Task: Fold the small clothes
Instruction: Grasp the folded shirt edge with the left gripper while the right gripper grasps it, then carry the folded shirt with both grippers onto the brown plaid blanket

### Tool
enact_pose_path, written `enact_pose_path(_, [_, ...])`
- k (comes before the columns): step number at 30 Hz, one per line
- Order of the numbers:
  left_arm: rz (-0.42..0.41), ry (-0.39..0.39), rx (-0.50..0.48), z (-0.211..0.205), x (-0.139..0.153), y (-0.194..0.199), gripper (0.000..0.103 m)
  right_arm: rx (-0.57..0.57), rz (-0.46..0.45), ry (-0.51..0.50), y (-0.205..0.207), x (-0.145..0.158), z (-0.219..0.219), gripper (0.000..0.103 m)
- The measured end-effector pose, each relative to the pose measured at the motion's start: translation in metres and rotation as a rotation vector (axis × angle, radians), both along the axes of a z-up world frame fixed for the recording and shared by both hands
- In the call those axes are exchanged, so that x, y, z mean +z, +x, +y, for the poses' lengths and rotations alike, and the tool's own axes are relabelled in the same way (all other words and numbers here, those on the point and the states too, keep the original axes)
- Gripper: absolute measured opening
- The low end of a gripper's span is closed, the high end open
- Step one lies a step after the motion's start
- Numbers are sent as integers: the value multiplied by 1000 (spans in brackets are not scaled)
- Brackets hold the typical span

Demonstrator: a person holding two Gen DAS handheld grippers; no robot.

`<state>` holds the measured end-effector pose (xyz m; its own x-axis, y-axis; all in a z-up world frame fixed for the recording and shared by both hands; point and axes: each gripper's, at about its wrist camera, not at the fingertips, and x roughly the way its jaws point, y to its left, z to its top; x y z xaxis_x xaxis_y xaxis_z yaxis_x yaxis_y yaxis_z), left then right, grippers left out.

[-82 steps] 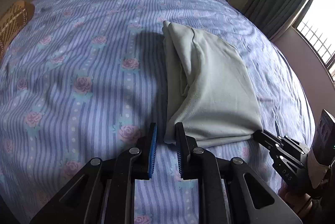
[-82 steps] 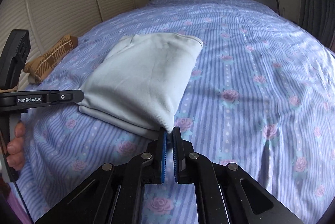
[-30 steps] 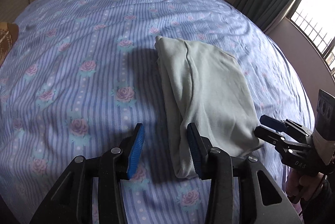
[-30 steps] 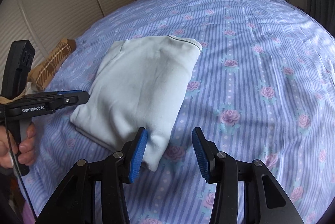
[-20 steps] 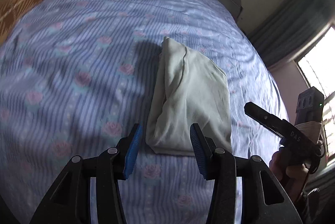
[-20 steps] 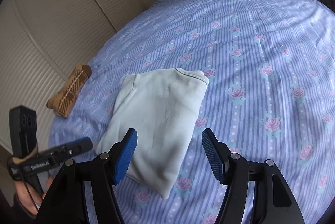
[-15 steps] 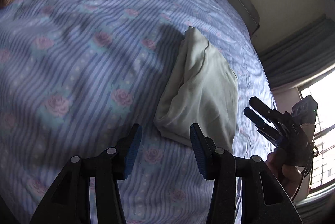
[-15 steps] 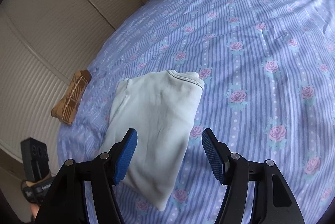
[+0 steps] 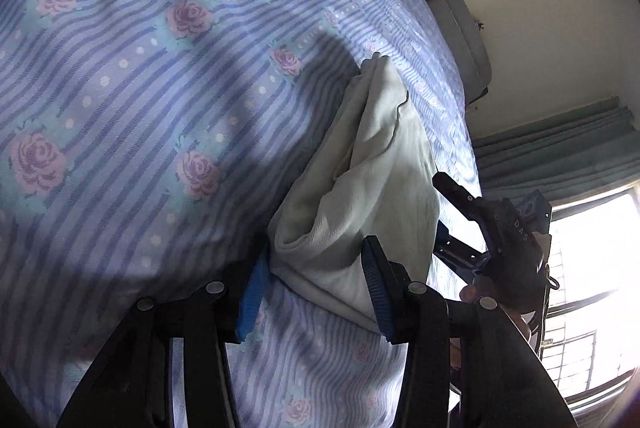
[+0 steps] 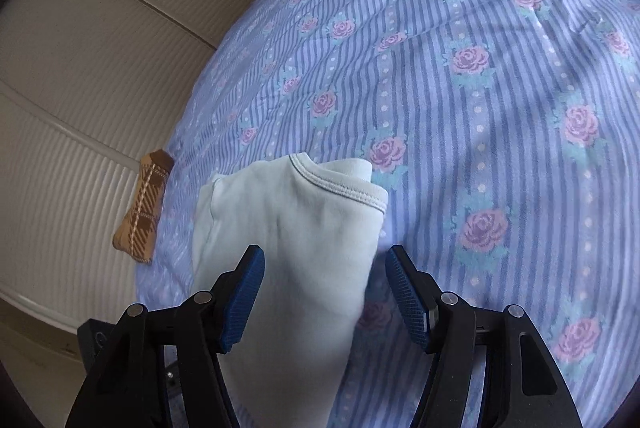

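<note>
One folded garment (image 10: 288, 252), two open tongs (image 10: 324, 292).

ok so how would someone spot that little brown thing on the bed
Start at the bed with its purple striped, rose-printed sheet, and go to the edge next to the pale ribbed wall panels. There lies a small brown plaid bundle, apart from the pale folded top; it is the only brown, checked item on the sheet.

Open bedsheet (image 10: 500, 107) beyond folded garment (image 10: 296, 228)
</note>
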<state>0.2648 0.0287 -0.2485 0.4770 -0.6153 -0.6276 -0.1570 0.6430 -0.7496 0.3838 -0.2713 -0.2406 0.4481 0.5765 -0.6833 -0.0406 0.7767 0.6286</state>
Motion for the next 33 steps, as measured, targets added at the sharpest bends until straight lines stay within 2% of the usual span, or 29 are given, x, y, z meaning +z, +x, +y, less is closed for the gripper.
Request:
enact_pose_path(3, [-10,-3,10,-6,0,4,44,12,14,56,15,-5,4,61])
enact_pose_path(4, [-15,-4,12,-10,0,7,37,15,22,74,18,-7,4,53])
enact_pose_path(5, [-14,-9,7,-11,-1,8,30,21,32,94,21,-10,6,41])
enact_pose_path(6, [-4,-20,-2,-14,-4,10,23,24,43,106,23,-12,8,37])
enact_pose_path(8, [1,-33,5,-13,-7,12,21,29,49,110,24,-15,10,25])
enact_pose_path(11, [-27,0,-4,-13,1,10,19,21,40,128,19,-14,9,15])
enact_pose_path(16, [-51,49,-29,-12,21,14,18,4,5,127,6,3,-4,13])
enact_pose_path(23, [-89,36,-19,11,51,10,17,8,-39,108,-7,46,13,13])
enact_pose_path(29, [-124,10,2,48,84,8,17,28,-78,98,-14,89,43,13])
enact_pose_path(33, [-150,-8,34,89,108,6,17,58,-104,100,-8,117,81,13])
